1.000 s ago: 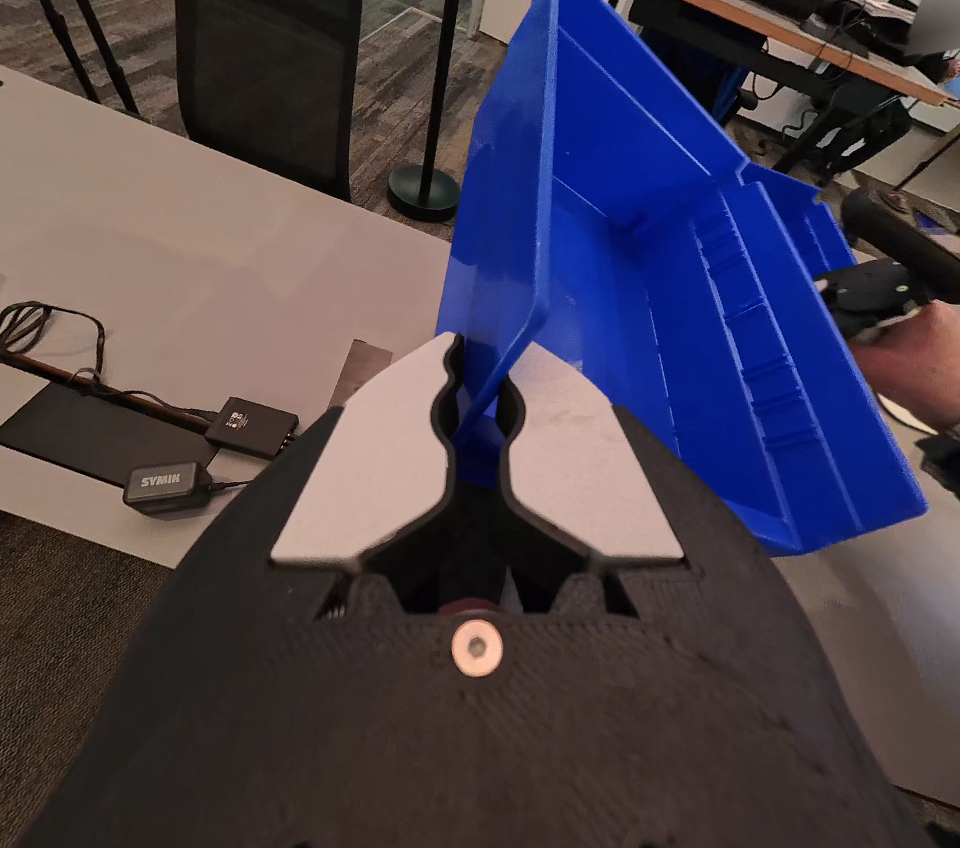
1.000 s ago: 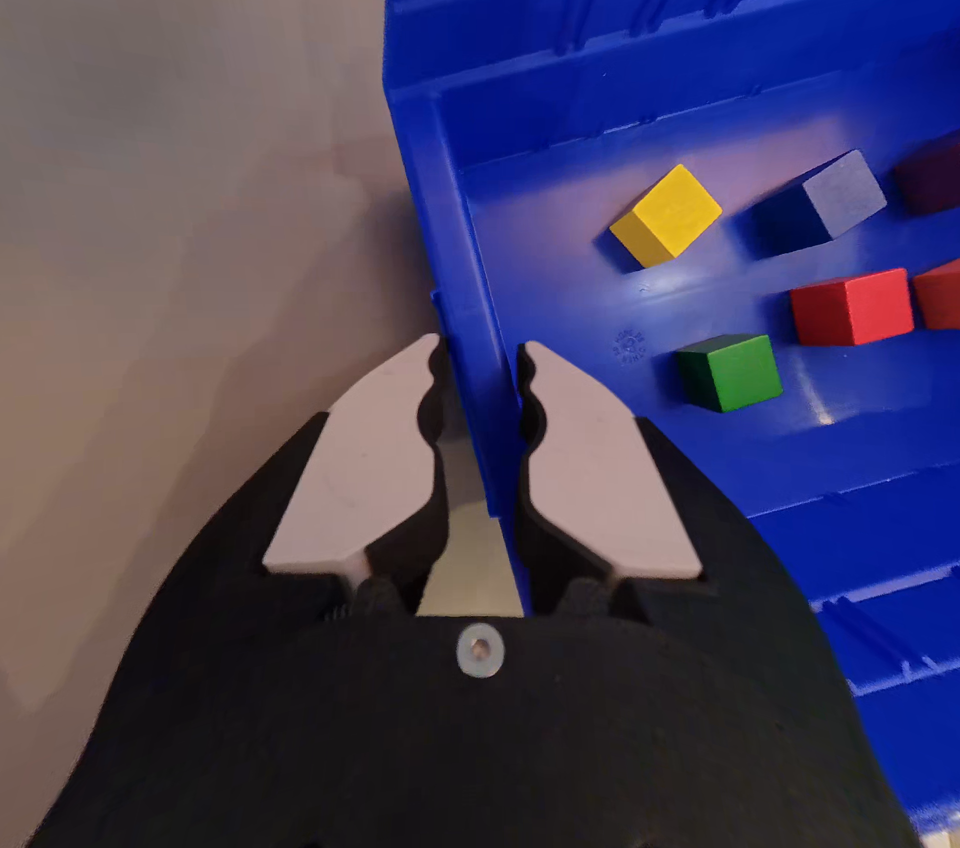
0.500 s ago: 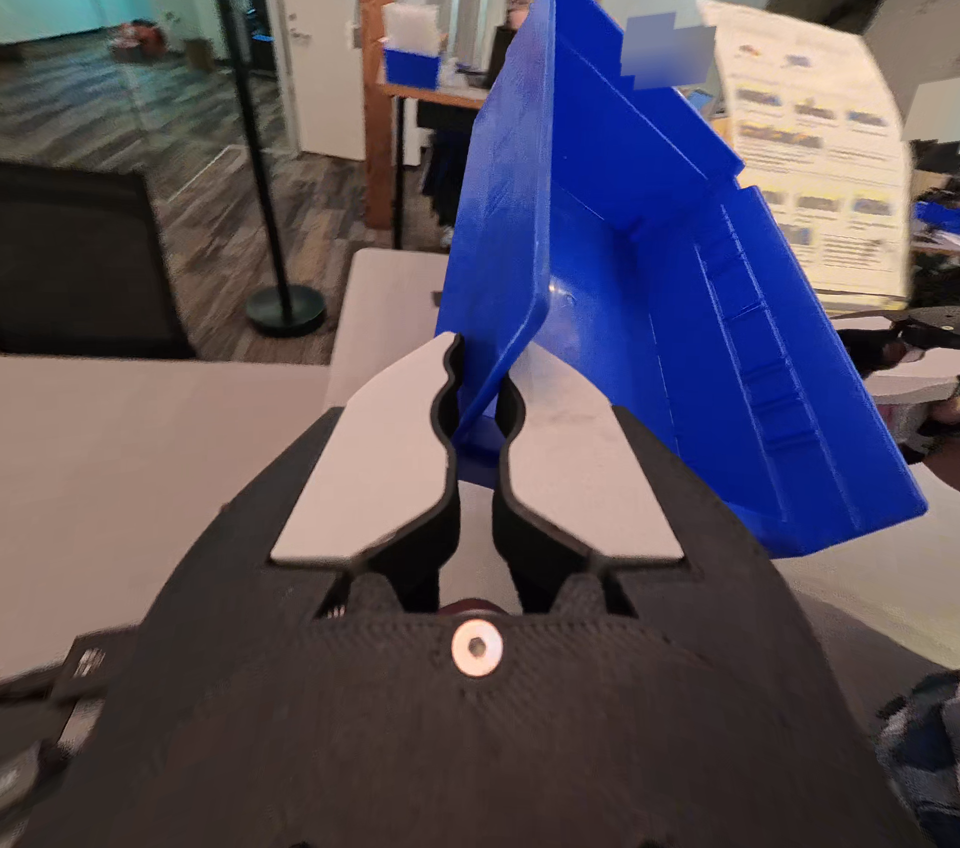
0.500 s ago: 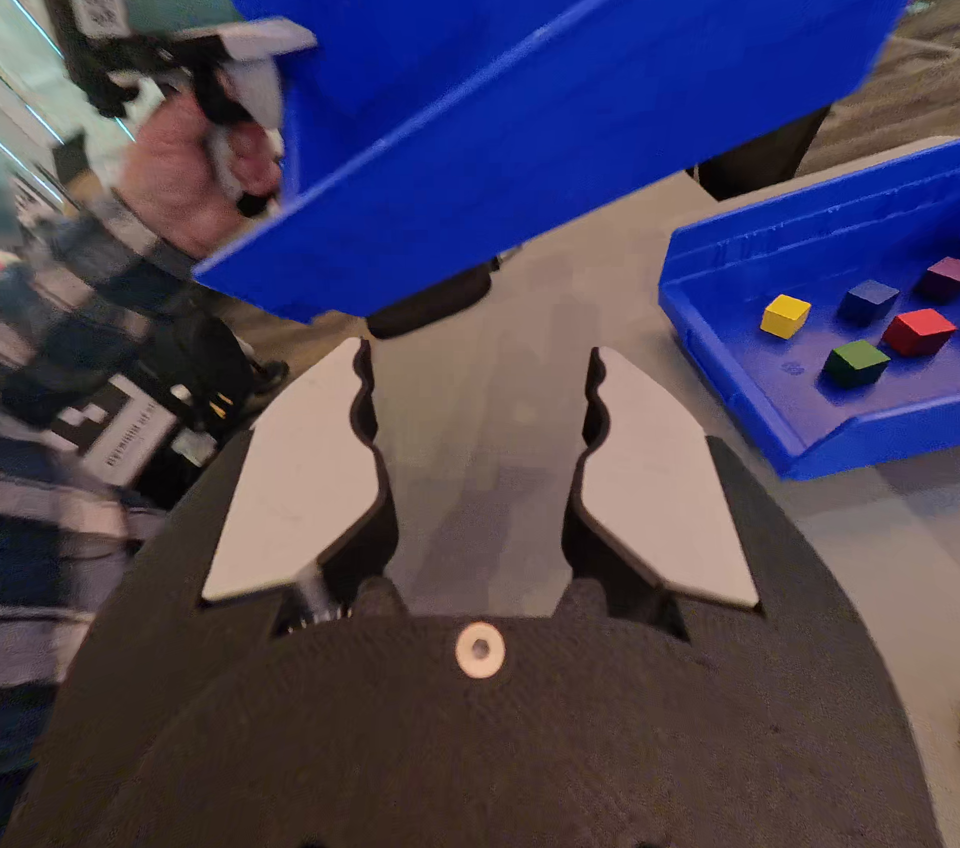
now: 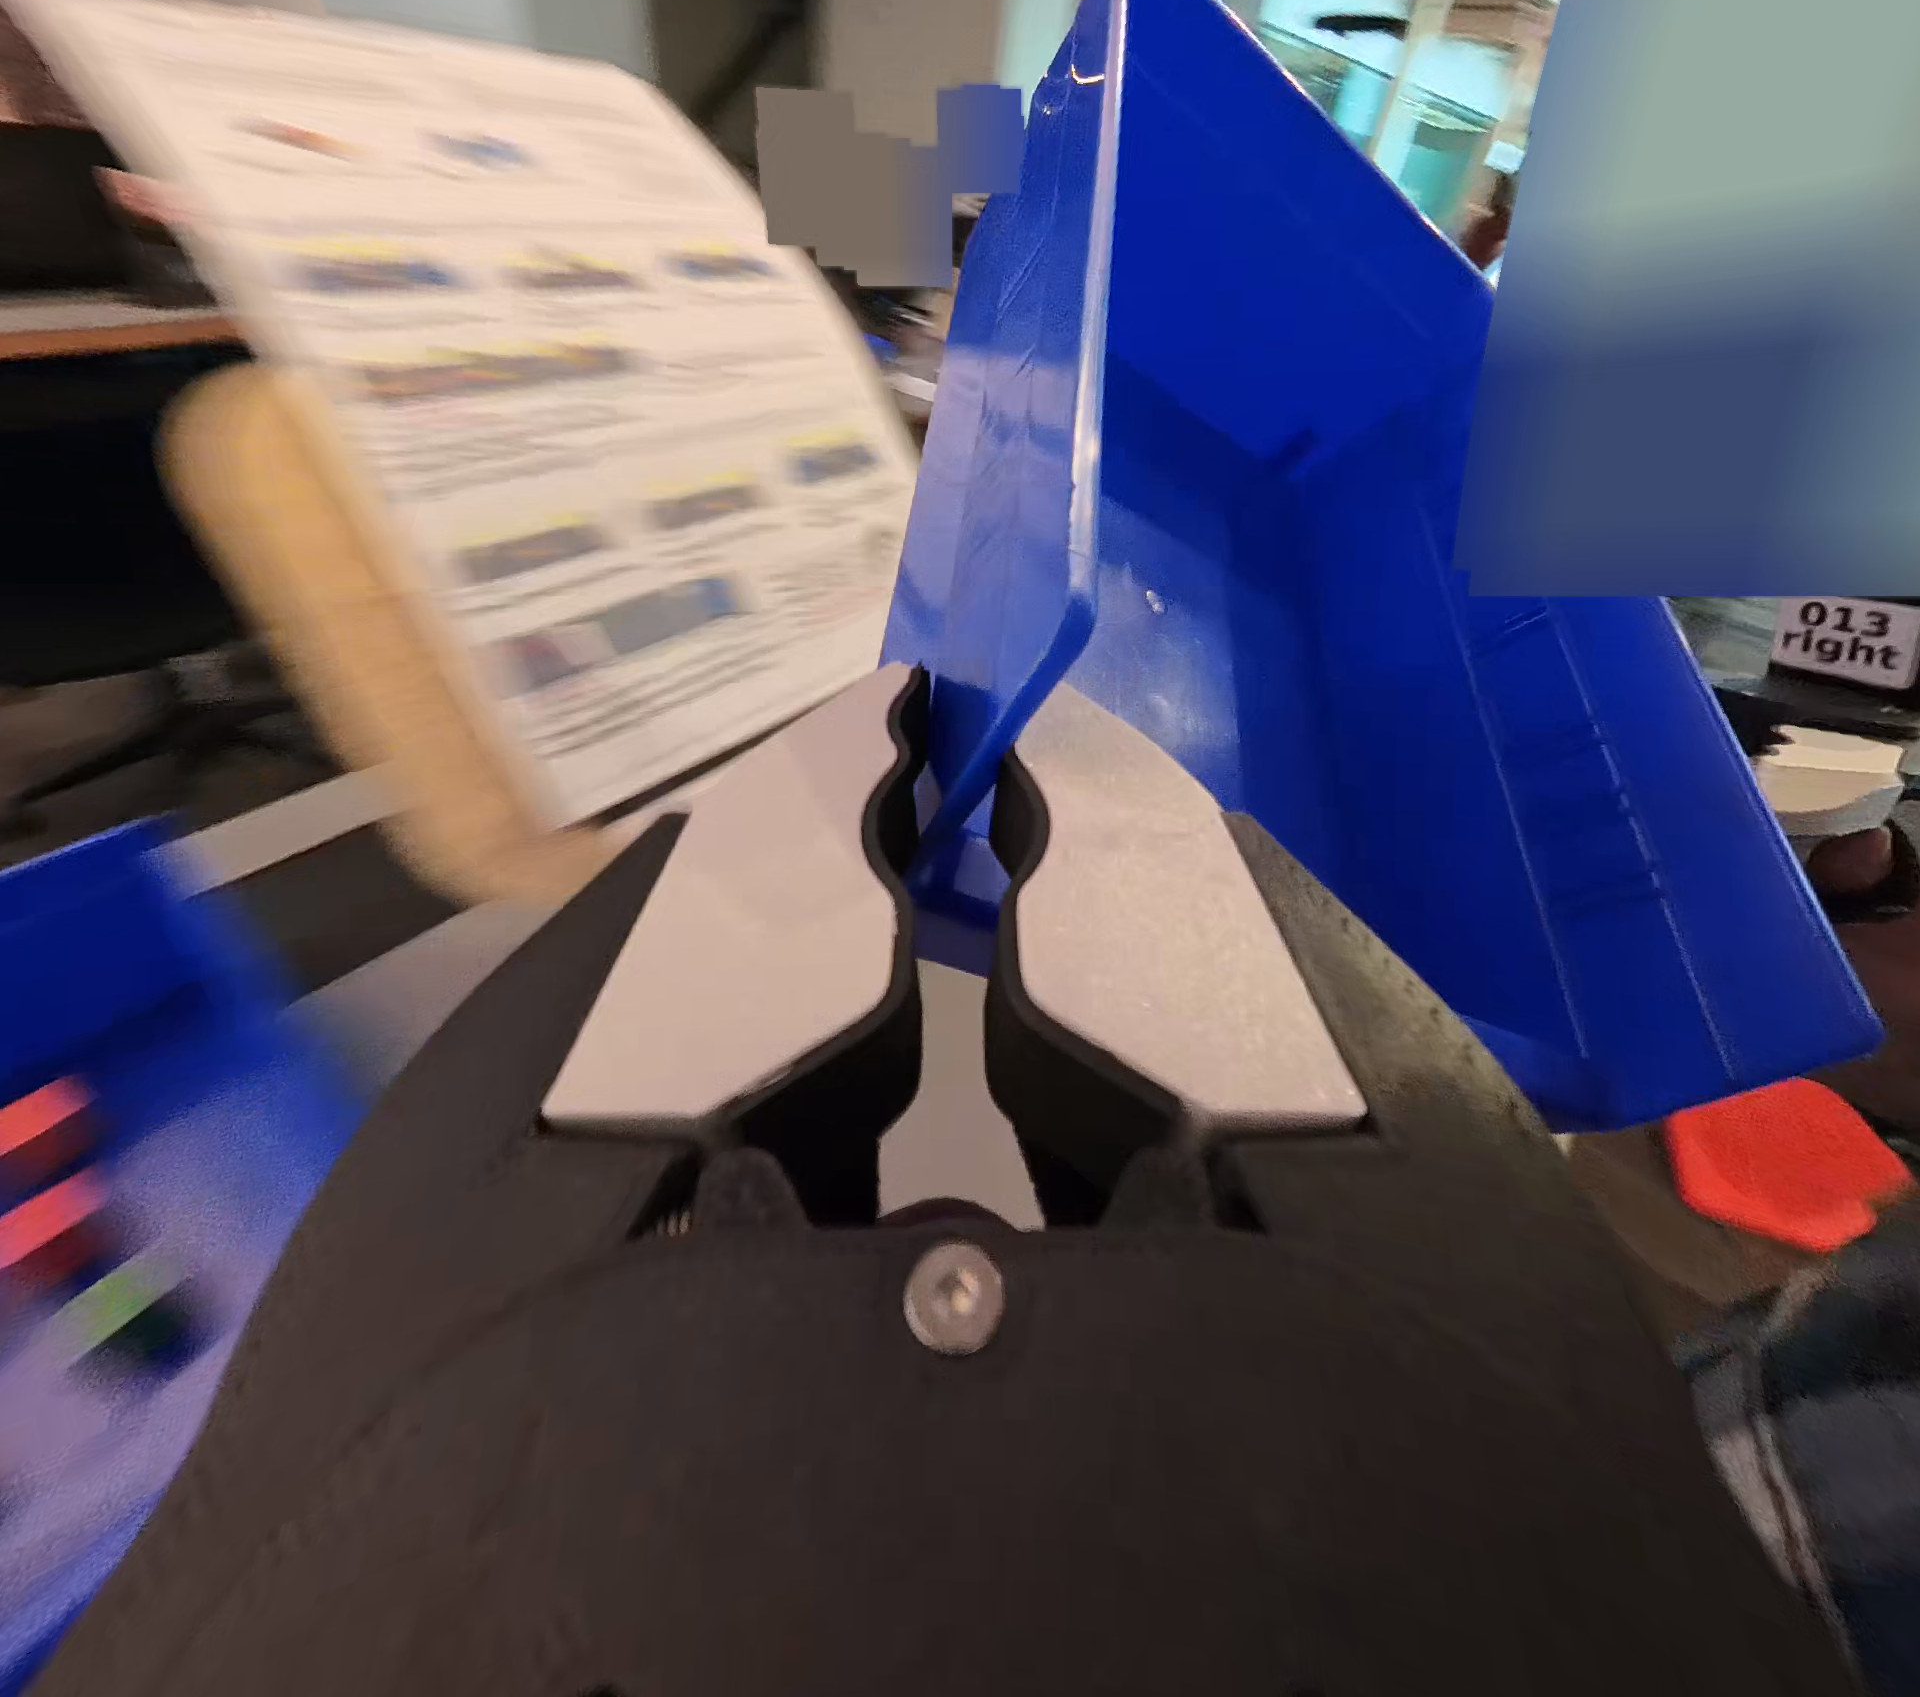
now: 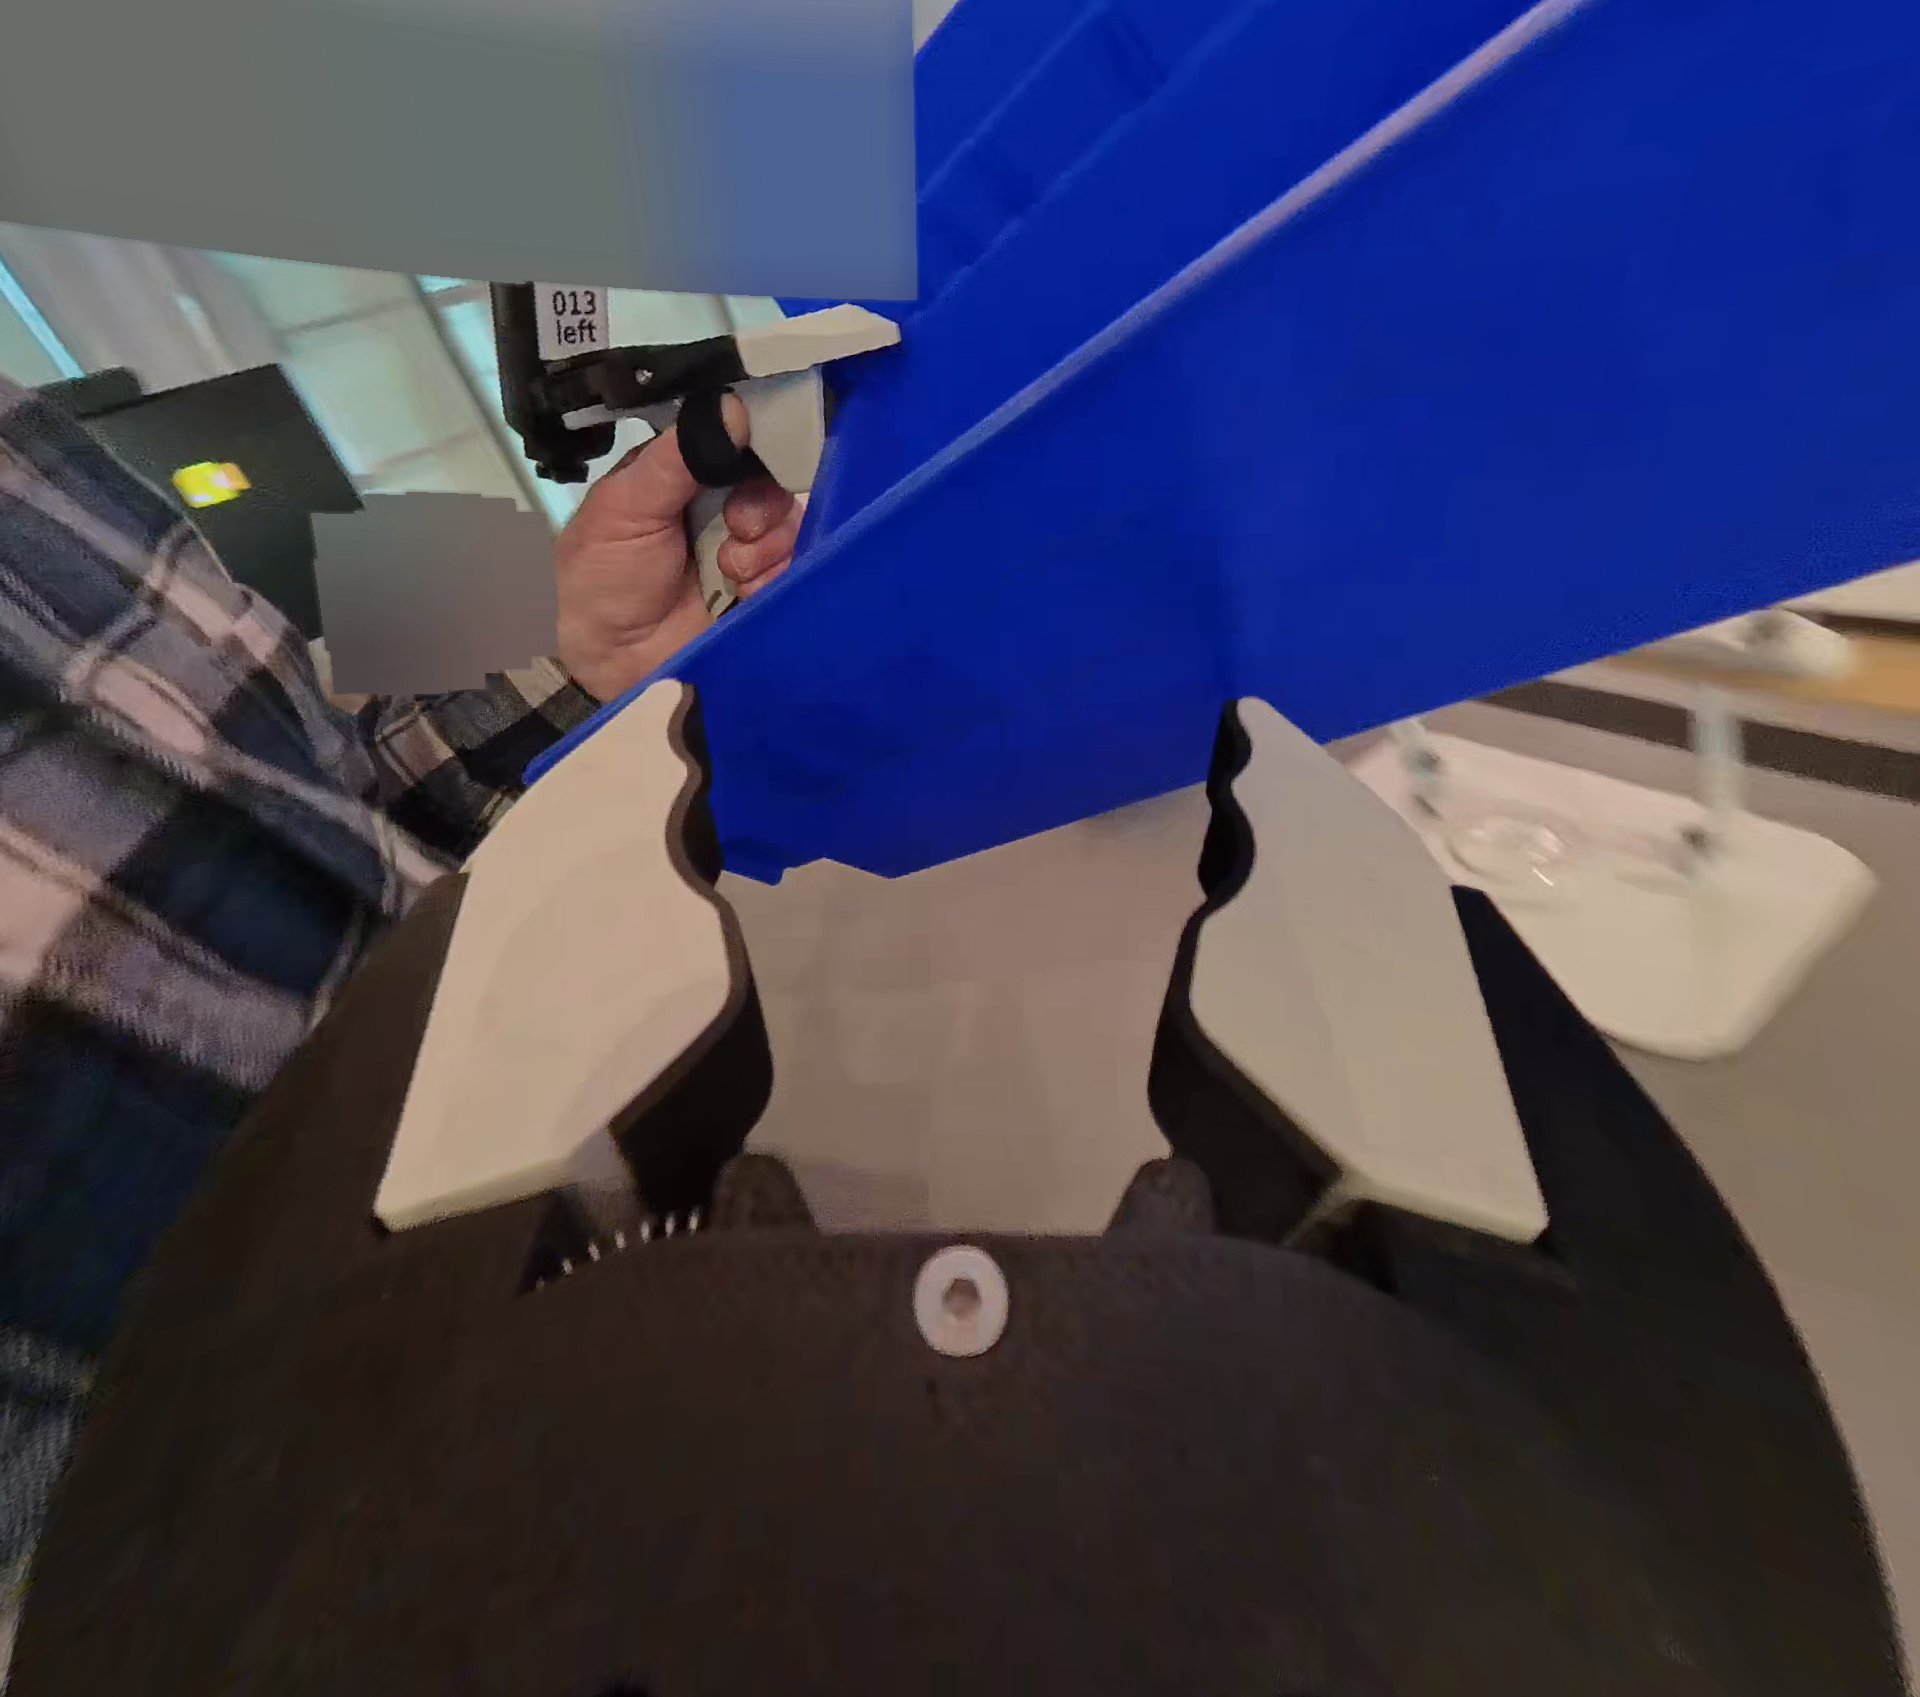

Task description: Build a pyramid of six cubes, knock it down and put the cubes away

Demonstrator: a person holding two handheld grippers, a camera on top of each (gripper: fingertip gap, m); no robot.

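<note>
The blue bin [image 5: 1351,608] is lifted in the air and tilted, its wall clamped between the left gripper [image 5: 951,774] fingers. At 9 o'clock a blurred printed sheet [image 5: 540,400] blocks the background. The right gripper [image 6: 961,774] fingers stand wide apart below the bin, over the grey surface [image 6: 935,1024]; a white stand base [image 6: 1662,920] lies at 3 o'clock.

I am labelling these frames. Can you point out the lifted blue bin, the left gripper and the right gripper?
lifted blue bin [image 5: 1299,608]: left wrist view, on its inner wall.
left gripper [image 5: 956,774]: left wrist view, between fingertips clamped on the bin's rim.
right gripper [image 6: 956,764]: right wrist view, between its wide-open fingertips.
</note>
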